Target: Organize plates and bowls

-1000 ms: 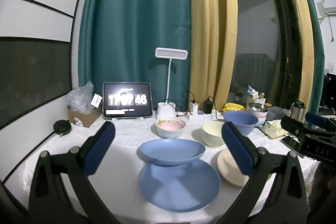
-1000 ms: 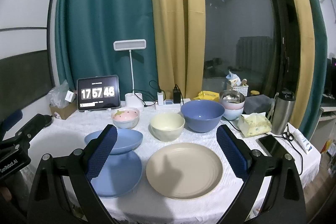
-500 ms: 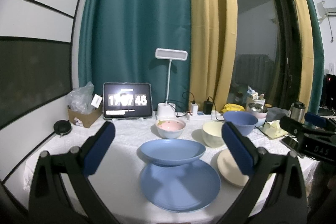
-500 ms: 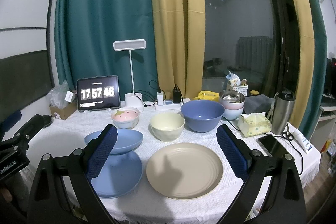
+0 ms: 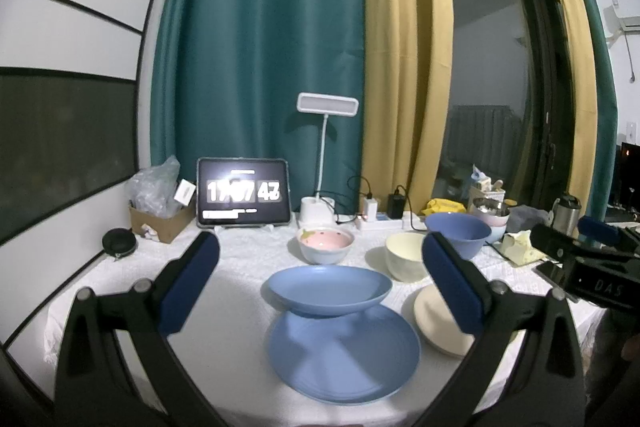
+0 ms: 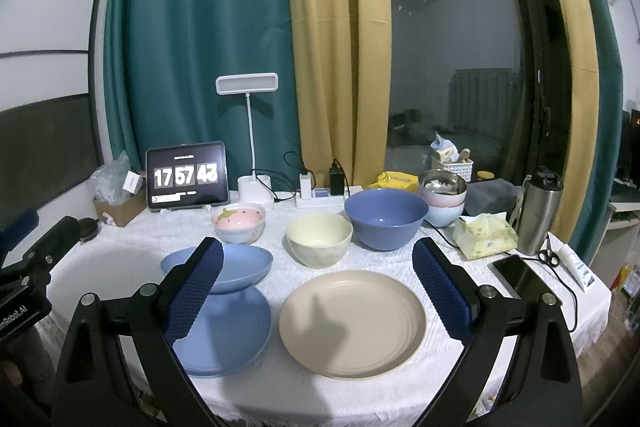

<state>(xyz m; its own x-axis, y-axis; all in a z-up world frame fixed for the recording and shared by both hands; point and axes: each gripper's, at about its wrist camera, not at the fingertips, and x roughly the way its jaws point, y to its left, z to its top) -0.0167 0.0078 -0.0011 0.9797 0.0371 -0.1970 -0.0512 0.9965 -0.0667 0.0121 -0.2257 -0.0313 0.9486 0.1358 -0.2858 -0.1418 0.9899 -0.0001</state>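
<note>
Fig.: two wrist views of one tabletop w/ white cloth. We hold the left claw wide open, nothing between its blue pads; same for the right claw, wide open and empty. Both hang above the near edge, apart from all dishes.

Task items, front row: a shallow blue dish sits on the far edge of a flat blue plate, touching it; whether it rests level or tipped we cannot tell from these fisheye views. Just right of the pair lies a beige plate, flat on the cloth, apart from the blue plate.

Back row, l. to r.: pink bowl w/ strawberry print, cream bowl, large blue bowl. Cream and large blue bowls stand close together; the pink one is apart. Behind the large blue bowl, a stack of bowls w/ a steel one on top.

Other items: tablet clock reading 17:57, desk lamp, power strip along the curtain; tissue pack, steel flask, phone and scissors at right; cardboard box w/ plastic bag at left rear.
</note>
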